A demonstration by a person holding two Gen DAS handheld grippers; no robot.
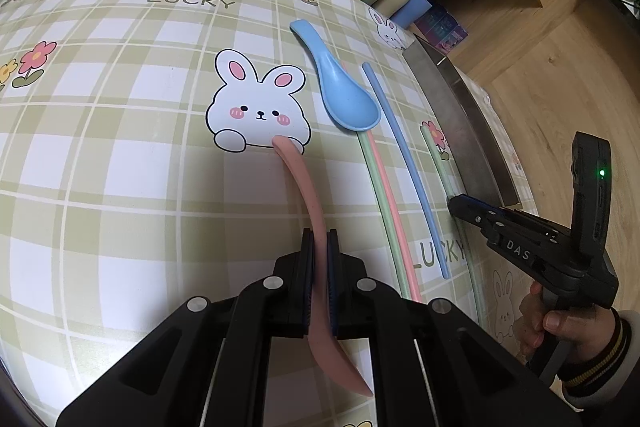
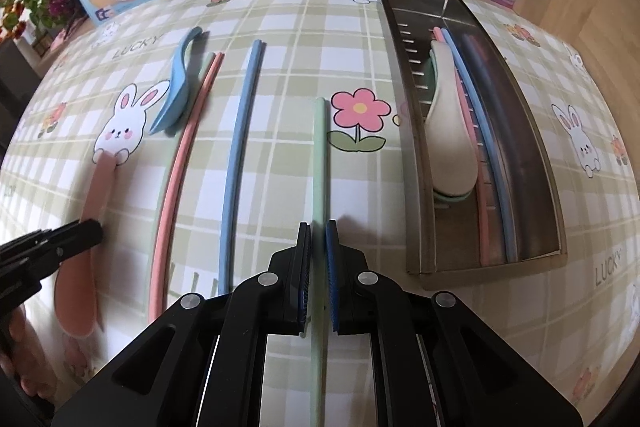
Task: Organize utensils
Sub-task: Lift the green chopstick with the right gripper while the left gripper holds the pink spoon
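in the left wrist view, the left gripper [image 1: 320,247] sits at the bottom centre, its jaws clamped narrow on the handle of the pink spoon [image 1: 308,203]. the handle tip reaches up to the rabbit print in mid-frame, and the bowl hangs below the pads toward the bottom edge. just right of it on the checked tablecloth [image 1: 120,147] lie the blue spoon [image 1: 344,95], a green and pink chopstick pair [image 1: 384,195] and a blue chopstick [image 1: 408,167]. at the right edge the right gripper [image 1: 454,205] points its tip at a pale green chopstick [image 1: 440,167] beside the metal tray [image 1: 460,115].

in the right wrist view, the right gripper [image 2: 319,247] is at the bottom centre, jaws nearly together around the pale green chopstick [image 2: 320,155], which runs up between the pads to mid-frame. the metal tray [image 2: 536,155], at the right, holds a cream spoon [image 2: 448,131] and more chopsticks. at the left edge the left gripper [image 2: 94,229] pinches the pink spoon [image 2: 80,287].
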